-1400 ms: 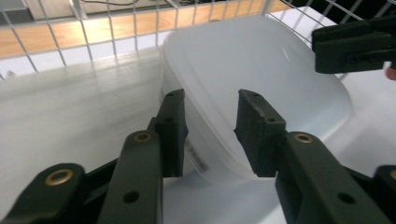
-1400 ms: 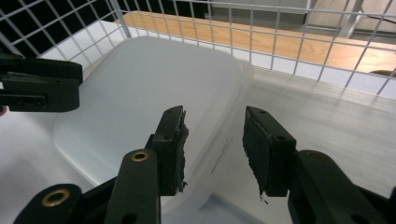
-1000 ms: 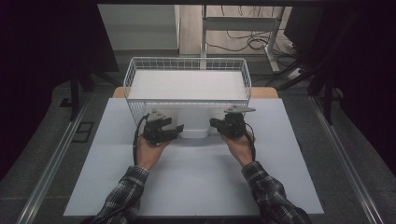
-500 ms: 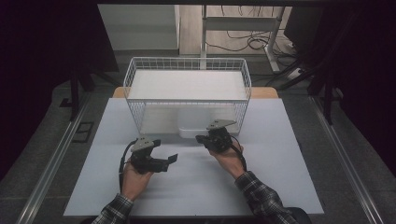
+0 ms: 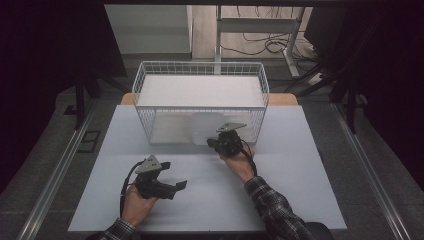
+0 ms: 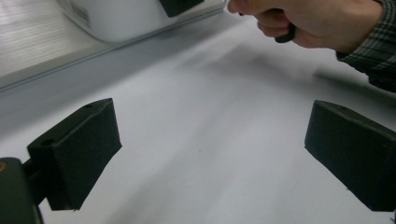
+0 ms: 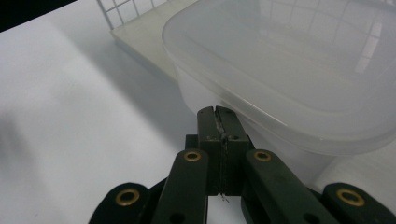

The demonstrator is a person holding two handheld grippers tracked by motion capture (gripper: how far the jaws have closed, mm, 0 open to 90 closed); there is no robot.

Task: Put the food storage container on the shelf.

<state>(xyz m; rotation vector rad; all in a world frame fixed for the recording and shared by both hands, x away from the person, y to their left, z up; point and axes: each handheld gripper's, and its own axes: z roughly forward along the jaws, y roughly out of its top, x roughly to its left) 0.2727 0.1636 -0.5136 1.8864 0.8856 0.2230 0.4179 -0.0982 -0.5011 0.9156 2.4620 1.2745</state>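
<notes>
Right gripper view: container [image 7: 299,79] touching closed tool [image 7: 218,122].

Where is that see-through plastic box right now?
In the high view the plastic box sits on the table right in front of the wire basket, just left of the right gripper.

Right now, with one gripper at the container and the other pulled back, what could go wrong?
The right gripper is shut against the translucent plastic container's rim; whether it grips anything is unclear, so a pull might slip. The container sits by the wire basket and could snag. The open left gripper offers no support.
</notes>
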